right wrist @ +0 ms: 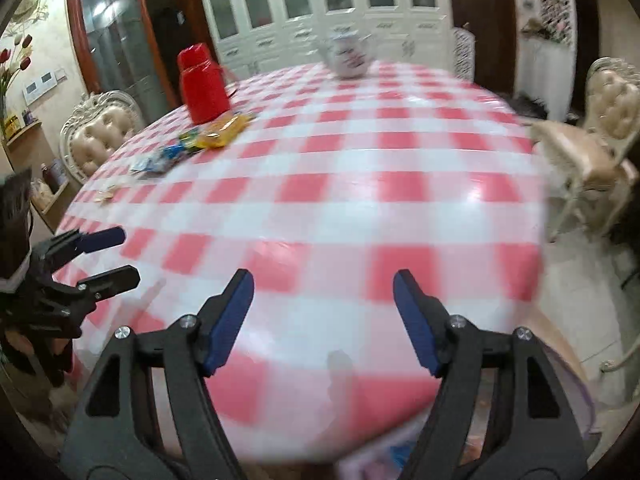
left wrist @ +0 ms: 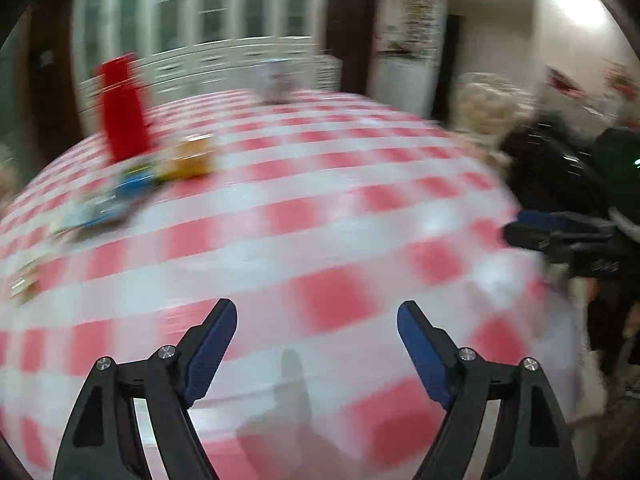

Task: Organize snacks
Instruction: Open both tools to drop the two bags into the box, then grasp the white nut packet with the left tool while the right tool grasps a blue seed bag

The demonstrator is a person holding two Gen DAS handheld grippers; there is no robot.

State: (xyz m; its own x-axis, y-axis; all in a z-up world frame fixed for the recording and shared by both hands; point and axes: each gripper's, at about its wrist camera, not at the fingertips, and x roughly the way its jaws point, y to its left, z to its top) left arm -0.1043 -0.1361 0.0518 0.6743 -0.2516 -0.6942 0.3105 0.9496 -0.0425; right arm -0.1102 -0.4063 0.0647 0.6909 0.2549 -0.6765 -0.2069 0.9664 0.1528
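Snack packets lie at the far left of a round table with a red-and-white checked cloth [right wrist: 340, 184]: a yellow packet [right wrist: 224, 130], blue packets [right wrist: 168, 158] and a small one near the edge [right wrist: 106, 194]. The left wrist view shows them blurred: the yellow packet [left wrist: 188, 162] and the blue packets [left wrist: 116, 200]. My left gripper [left wrist: 317, 322] is open and empty above the near part of the table; it also shows in the right wrist view [right wrist: 120, 256]. My right gripper [right wrist: 323, 292] is open and empty over the near edge; it shows in the left wrist view [left wrist: 520, 228].
A red thermos [right wrist: 202, 82] stands just behind the snacks, also in the left wrist view [left wrist: 124, 108]. A white teapot [right wrist: 348, 56] stands at the far edge. Cream chairs stand at the left [right wrist: 96, 132] and right [right wrist: 600, 132]. White cabinets line the back wall.
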